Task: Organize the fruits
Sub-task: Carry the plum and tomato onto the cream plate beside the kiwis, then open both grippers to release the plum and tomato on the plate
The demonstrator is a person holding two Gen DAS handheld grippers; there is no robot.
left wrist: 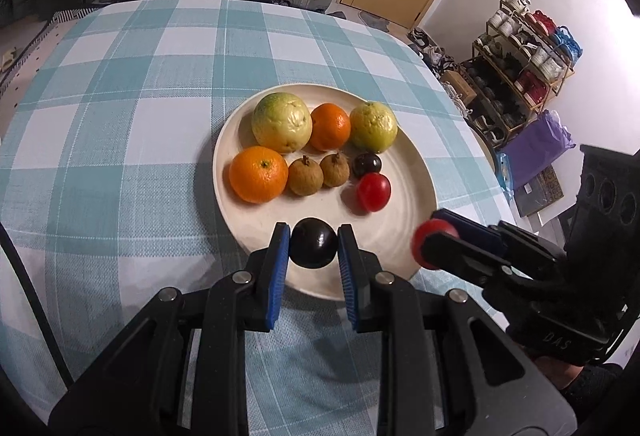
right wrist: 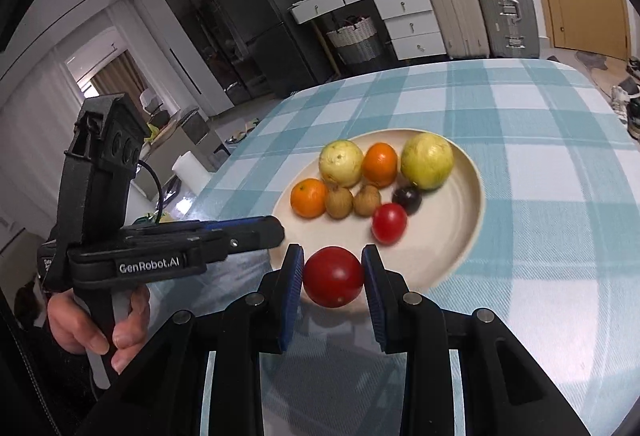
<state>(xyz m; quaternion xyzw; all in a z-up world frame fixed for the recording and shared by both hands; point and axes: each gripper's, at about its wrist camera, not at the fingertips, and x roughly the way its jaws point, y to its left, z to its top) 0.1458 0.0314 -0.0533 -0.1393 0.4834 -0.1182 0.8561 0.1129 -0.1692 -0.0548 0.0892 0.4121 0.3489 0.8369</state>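
Dark purple, glossy round fruit [left wrist: 313, 243] sits pinched between the blue pads of the left gripper [left wrist: 313, 245], over the near rim of the cream round ceramic plate [left wrist: 404, 236]. Red round tomato [right wrist: 333, 276] is pinched likewise between the pads of the right gripper [right wrist: 333, 273], also above the plate's near edge; in the left wrist view this gripper comes in from the right side.

On the plate, back row: two yellow-green guavas [left wrist: 282, 123] with a small orange tangerine [left wrist: 330, 126] between them. Front row: a larger orange tangerine [left wrist: 258, 174], two brown longans [left wrist: 305, 176], a second dark fruit [left wrist: 366, 164] touching a second red tomato [left wrist: 373, 191].

Plate rests on a teal-and-white checked tablecloth [left wrist: 120, 116]. A person's hand [right wrist: 100, 320] grips the left gripper's handle.
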